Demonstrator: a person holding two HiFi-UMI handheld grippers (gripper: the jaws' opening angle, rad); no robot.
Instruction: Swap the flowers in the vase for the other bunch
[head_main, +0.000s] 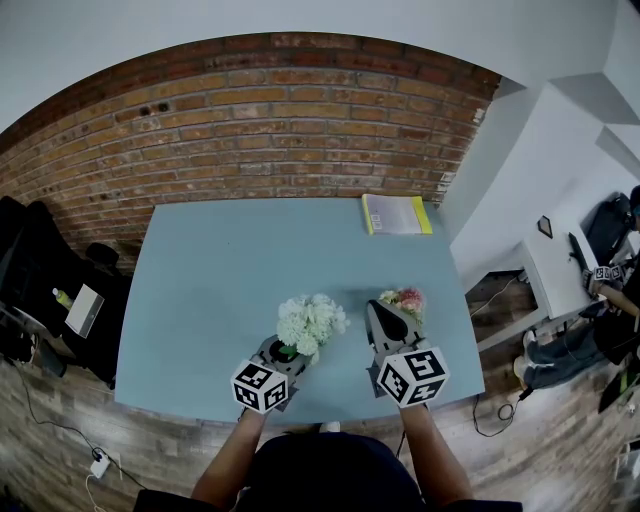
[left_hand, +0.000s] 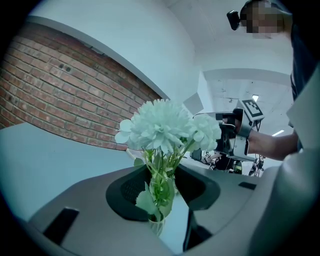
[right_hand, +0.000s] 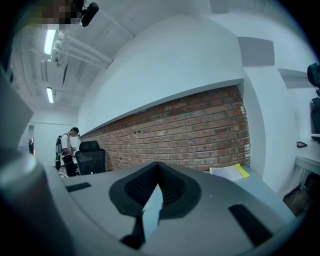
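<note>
Holding both level, side by side | left tool (left_hand: 161, 176) pinching white flowers (left_hand: 161, 127) by stems | right tool (right_hand: 158, 166) pressed together, empty

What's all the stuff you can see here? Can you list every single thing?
table: one, light blue, in the middle
white flowers: one bunch, near edge of the table, in the vase
vase: one, clear glass, between the left gripper's jaws
pink flowers: one bunch, on the table beside the right gripper
book: one, yellow and white, far right of the table
brick wall: one, red-brown, behind the table
chair: one, black, left of the table
left gripper: one, grey, closed round the vase
right gripper: one, grey, shut, empty
</note>
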